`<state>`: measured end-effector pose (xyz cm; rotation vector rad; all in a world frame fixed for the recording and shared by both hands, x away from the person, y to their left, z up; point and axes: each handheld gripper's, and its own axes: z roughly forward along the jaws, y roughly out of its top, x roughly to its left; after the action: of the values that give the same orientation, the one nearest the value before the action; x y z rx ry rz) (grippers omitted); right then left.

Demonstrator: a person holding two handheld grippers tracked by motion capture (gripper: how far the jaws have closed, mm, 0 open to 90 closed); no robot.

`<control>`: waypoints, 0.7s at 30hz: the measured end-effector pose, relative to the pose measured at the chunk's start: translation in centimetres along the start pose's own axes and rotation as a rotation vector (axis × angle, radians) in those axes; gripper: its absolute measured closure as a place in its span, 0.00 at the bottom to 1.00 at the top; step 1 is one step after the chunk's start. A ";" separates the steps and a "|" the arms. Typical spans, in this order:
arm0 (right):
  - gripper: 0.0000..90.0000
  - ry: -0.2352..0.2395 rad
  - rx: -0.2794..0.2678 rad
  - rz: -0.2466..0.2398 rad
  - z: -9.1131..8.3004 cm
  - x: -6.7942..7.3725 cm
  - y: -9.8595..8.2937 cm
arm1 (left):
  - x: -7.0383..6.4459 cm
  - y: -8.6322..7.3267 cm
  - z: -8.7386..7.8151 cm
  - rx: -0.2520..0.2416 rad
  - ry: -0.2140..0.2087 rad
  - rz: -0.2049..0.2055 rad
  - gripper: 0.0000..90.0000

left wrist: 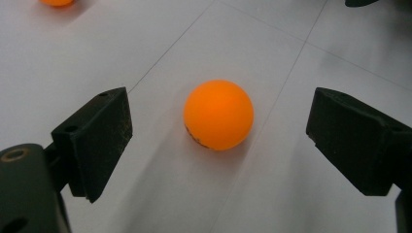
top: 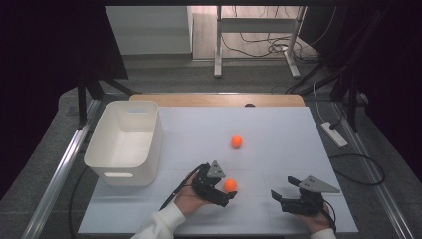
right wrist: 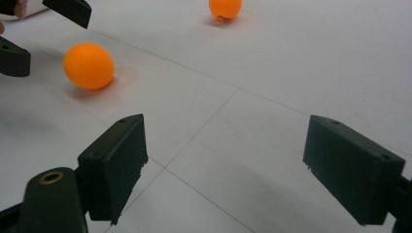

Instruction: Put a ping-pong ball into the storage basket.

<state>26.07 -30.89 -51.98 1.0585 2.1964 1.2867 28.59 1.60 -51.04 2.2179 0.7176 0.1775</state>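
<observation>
Step in hand: grasp approach on the near orange ball (top: 230, 185), lower centre of the high view, resting on the white table (top: 278, 144). Left gripper (top: 219, 191) sits around it, jaws spread wide, released, nothing held. In the left gripper view the near orange ball (left wrist: 218, 115) lies between the two black jaws, clear gap on both sides, no contact; it sits a bit left of centre and slightly ahead of the jaw tips.

Right gripper (top: 286, 191) is at lower right of the high view, low over the table, jaws also released and empty, well apart from either ball. Its own view shows bare table between its jaws, the near orange ball (right wrist: 89, 66) at upper left with the left gripper's jaws around it, and the far orange ball (right wrist: 225, 8) at top centre.

Far orange ball (top: 237, 142) sits mid-frame, untouched. White bin (top: 127, 144) at left of the high view looks empty, likely the drop target.

Next move, judged: nudge the left gripper a little forward so the ball centres on the pads, then close gently. Ball is round and light, so an off-centre squeeze could make it squirt out. Then lift and carry up-left to the bin.
</observation>
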 end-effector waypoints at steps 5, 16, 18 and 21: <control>0.17 -0.007 0.001 0.003 -0.1 0.0 0.0 | 0.2 0.2 0.3 0.009 -0.003 -0.002 0.11; 0.17 -0.005 0.006 0.001 0.1 -0.1 0.0 | 0.4 0.4 1.6 0.053 -0.020 -0.008 0.13; 0.17 -0.007 0.005 0.003 0.1 -0.1 0.0 | 0.3 0.4 1.8 0.058 -0.022 -0.007 0.14; 0.17 -0.005 0.003 0.003 0.1 -0.1 0.0 | 0.3 0.5 2.0 0.063 -0.030 -0.008 0.15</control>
<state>26.18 -30.94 -52.07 1.0650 2.1944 1.2814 29.73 0.21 -52.09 2.2724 0.7244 0.1195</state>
